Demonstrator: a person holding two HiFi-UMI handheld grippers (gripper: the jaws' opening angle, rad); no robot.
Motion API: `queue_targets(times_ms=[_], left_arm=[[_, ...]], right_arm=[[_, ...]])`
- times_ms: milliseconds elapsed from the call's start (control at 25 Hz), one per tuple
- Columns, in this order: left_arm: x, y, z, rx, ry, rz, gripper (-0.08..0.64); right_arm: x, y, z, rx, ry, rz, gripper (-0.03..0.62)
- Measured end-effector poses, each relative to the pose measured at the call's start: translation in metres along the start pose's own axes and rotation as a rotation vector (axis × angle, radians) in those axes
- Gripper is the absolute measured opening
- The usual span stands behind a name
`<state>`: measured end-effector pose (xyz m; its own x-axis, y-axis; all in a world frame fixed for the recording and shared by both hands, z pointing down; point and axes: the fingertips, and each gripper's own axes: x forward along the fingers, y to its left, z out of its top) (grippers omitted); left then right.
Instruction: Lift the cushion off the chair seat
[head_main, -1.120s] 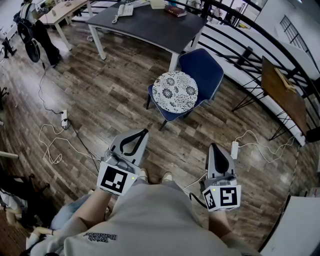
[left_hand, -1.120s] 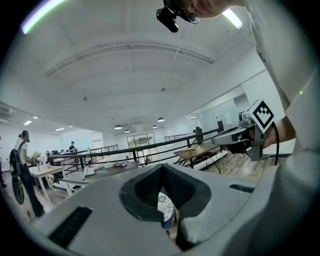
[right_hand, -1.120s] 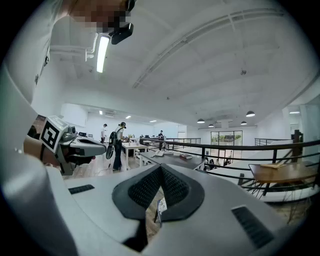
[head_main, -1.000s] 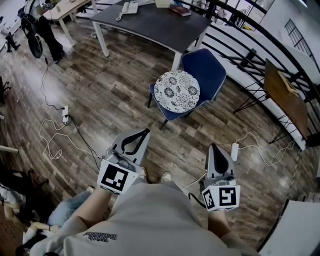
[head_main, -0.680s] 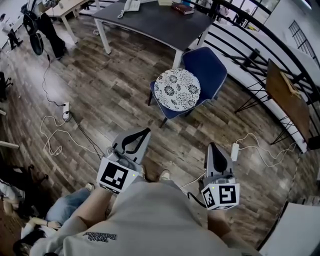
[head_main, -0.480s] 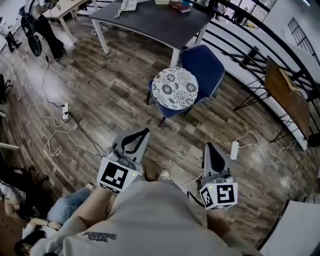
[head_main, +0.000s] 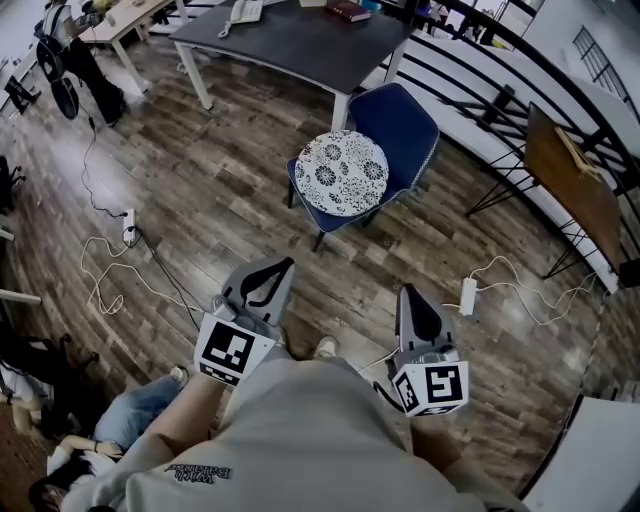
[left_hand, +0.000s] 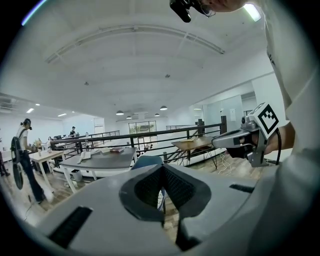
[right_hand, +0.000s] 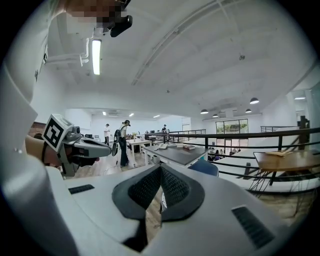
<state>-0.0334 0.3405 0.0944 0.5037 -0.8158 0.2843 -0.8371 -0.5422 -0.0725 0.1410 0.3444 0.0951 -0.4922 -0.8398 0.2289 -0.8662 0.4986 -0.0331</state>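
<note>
Cushion, round with a dark floral print, lies flat on the seat of the blue chair, untouched. One cushion, one chair, two grippers. Both hands are held low, close before the person's body, side by side. The left gripper and right gripper point ahead toward the chair, tipped slightly down, well short of it. Each has its jaws pressed together with nothing between them. One dark table stands behind the chair.

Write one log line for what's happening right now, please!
phase: pre-grasp | left gripper: shut, empty | right gripper: shut, empty | cushion: lying on chair, untouched
</note>
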Motion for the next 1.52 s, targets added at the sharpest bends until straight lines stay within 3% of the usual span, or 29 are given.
queue_targets(times_ms=[560,800,1240,1520], left_arm=[[0.021,-0.045,0.019,0.034,-0.022,0.038,0.006],[0.032,-0.051,0.019,0.057,-0.02,0.015,0.006],[0.075,-0.008,0.009,0.046,-0.046,-0.01,0.006],[0.103,0.028,0.008,0.102,-0.024,-0.028,0.006]], right_arm=[[-0.019,-0.035,-0.005,-0.02,-0.048,0.041,0.002],[-0.015,-0.043,-0.007,-0.02,-0.053,0.054,0.002],[0.043,-0.052,-0.007,-0.059,-0.039,0.029,0.002],[0.105,-0.063,-0.006,0.048,0.025,0.012,0.002]])
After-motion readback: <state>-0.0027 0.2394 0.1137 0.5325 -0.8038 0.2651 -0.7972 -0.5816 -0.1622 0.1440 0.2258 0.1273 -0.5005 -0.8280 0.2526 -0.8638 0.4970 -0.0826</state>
